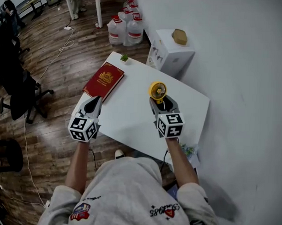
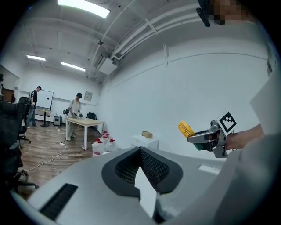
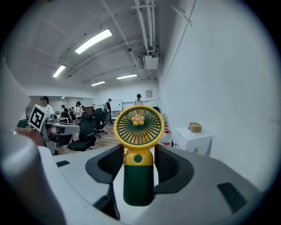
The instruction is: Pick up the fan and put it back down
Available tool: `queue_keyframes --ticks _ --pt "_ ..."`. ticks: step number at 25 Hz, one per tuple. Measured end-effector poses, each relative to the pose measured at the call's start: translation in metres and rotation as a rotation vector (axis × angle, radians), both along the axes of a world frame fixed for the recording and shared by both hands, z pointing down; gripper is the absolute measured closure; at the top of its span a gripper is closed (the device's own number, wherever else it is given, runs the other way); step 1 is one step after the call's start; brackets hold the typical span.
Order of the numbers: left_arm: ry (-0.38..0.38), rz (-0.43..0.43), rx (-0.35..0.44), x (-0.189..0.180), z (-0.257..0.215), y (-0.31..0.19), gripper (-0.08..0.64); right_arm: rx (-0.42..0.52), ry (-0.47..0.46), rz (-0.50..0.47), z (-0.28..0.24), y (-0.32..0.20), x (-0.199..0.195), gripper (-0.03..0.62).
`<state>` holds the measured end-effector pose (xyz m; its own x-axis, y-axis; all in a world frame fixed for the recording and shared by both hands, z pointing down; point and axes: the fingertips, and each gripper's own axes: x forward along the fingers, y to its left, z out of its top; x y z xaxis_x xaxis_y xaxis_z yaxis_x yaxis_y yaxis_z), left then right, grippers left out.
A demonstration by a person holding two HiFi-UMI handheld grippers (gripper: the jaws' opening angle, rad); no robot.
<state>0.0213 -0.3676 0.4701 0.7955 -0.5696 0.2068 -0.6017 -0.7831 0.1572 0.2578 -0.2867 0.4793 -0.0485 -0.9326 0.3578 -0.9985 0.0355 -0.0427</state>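
Observation:
A small handheld fan (image 3: 138,127), yellow round head on a dark green handle, stands upright between the jaws of my right gripper (image 3: 138,154), which is shut on the handle. In the head view the fan (image 1: 157,91) is held up over the white table (image 1: 131,114) by the right gripper (image 1: 160,103). My left gripper (image 1: 93,104) hovers over the table's left edge, shut, with nothing in it; its tips (image 2: 140,151) meet. From the left gripper view, the fan (image 2: 185,129) shows in the air to the right.
A red book (image 1: 104,80) lies at the table's far left. Beyond the table stand a white box (image 1: 170,53) and several water jugs (image 1: 126,28). Office chairs (image 1: 19,94) stand on the wood floor to the left. A white wall is on the right.

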Motion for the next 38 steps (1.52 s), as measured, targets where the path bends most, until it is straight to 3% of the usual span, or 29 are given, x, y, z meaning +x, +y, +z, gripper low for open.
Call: queue_keyframes --ticks 16,38 --pt "0.002 -0.052 -0.022 -0.026 0.008 0.007 0.555 -0.026 0.005 -0.037 0.01 0.004 -0.017 0.382" --pt "-0.019 -0.36 -0.1 -0.179 0.057 0.018 0.555 -0.095 -0.012 -0.378 0.057 -0.068 -0.169 0.387"
